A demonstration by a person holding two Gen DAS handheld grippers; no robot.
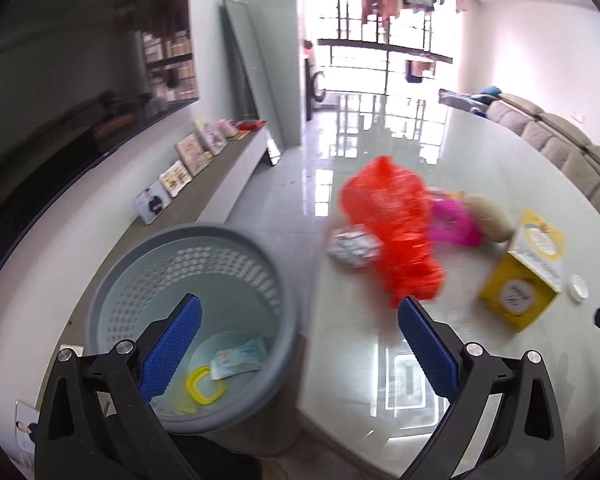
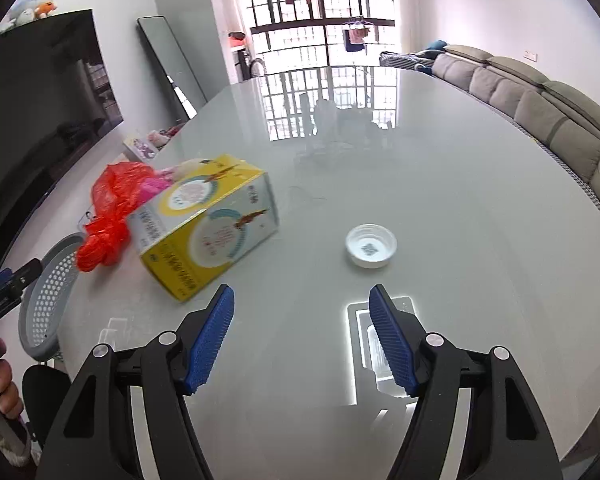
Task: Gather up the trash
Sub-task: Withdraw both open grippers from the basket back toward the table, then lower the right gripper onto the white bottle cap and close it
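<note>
A grey perforated bin (image 1: 188,276) stands beside the glass table's left edge (image 1: 316,320); it holds a yellow ring (image 1: 204,386) and a pale packet (image 1: 240,358). My left gripper (image 1: 300,308) is open and empty above the bin and table edge. A red plastic bag (image 1: 396,228) lies on the table, blurred, with a small silvery packet (image 1: 352,246), pink wrapper (image 1: 454,222) and beige lump (image 1: 490,216) behind. A yellow box (image 2: 210,224) lies left of my open, empty right gripper (image 2: 302,294). A white cap (image 2: 371,245) sits ahead of it.
A grey sofa (image 2: 540,108) runs along the right wall. A TV (image 1: 80,80) and a low shelf with framed pictures (image 1: 188,152) line the left wall. The bin also shows in the right wrist view (image 2: 52,296), with a hand (image 2: 0,392) holding the left gripper.
</note>
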